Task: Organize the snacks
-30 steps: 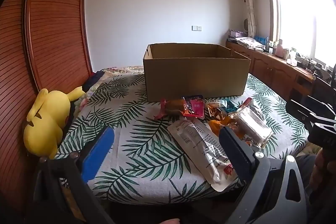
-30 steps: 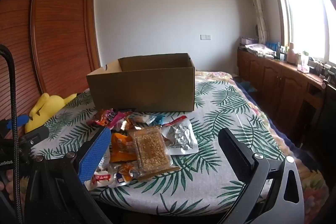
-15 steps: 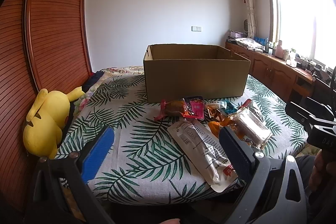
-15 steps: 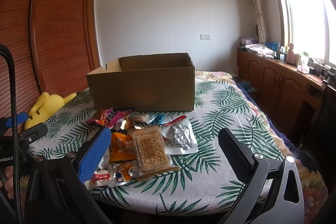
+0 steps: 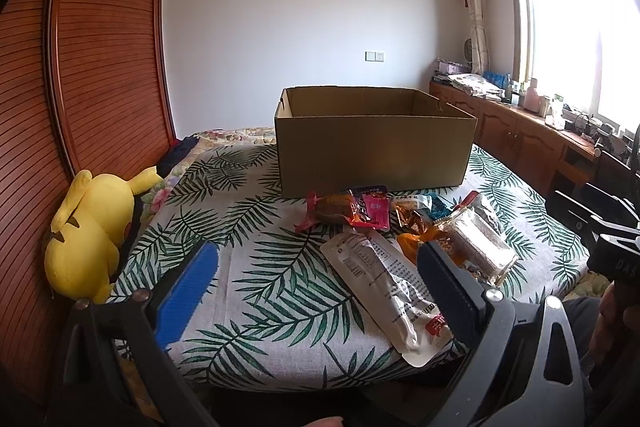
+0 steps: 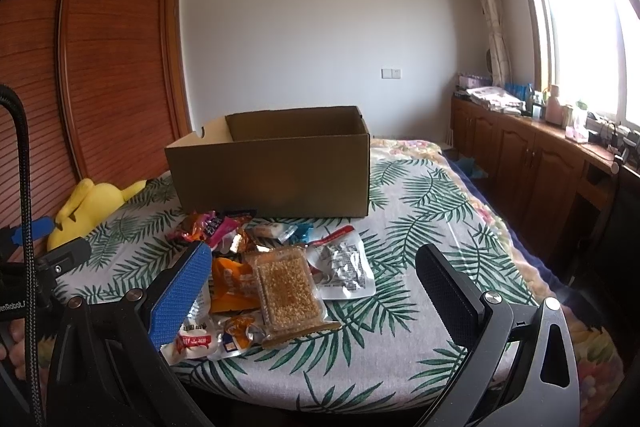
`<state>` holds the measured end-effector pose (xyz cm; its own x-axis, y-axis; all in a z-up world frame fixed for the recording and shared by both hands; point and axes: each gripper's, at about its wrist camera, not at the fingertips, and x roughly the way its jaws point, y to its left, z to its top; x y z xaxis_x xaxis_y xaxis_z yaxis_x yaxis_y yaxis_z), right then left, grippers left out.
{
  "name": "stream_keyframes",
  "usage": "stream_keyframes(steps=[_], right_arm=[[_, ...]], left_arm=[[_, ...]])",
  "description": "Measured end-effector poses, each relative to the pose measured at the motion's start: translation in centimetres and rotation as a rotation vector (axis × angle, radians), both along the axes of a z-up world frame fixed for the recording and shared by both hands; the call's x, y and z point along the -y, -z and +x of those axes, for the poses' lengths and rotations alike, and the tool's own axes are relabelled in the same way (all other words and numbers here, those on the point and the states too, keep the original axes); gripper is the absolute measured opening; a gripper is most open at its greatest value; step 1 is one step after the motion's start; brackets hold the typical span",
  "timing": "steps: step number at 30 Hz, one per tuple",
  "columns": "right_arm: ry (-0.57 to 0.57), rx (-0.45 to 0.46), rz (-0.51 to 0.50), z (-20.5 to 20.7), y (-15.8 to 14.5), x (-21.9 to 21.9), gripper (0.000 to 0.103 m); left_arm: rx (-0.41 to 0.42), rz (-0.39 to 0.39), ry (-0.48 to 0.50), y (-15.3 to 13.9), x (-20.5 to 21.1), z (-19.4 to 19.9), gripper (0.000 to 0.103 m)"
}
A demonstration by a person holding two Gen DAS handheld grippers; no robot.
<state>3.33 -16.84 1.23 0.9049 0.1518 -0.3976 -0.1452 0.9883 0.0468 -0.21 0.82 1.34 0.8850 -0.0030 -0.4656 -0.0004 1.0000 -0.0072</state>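
Wardrobe panels of reddish slatted wood fill the far left, and at their foot a yellow plush toy lies at the left edge of the bed, which wears a white cover printed with green palm leaves. Low in the left wrist view, the left gripper hangs over the near edge of the bed with its 2 fingers spread wide and nothing between them. Farther back, near the middle of the bed, an open cardboard box stands upright; its floor cannot be seen. Just in front of the box the snacks lie in a loose, overlapping heap on the cover, all outside the box: a red-wrapped pack nearest the box, a long white pouch reaching toward the near edge, and a clear pack of golden grain bars beside a silver printed pouch. In the right wrist view the right gripper hovers over the near edge, likewise spread wide and empty, with the heap behind its blue left finger. Along the right wall runs a wooden cabinet under a bright window.
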Motion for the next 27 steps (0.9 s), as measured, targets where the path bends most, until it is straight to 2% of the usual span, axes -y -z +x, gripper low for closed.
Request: stream_keyframes(steps=[27], right_arm=[[-0.004, 0.002, 0.001, -0.12, -0.01, 0.14, 0.103]], left_arm=[[0.0, -0.001, 0.001, -0.1, -0.07, 0.05, 0.101]])
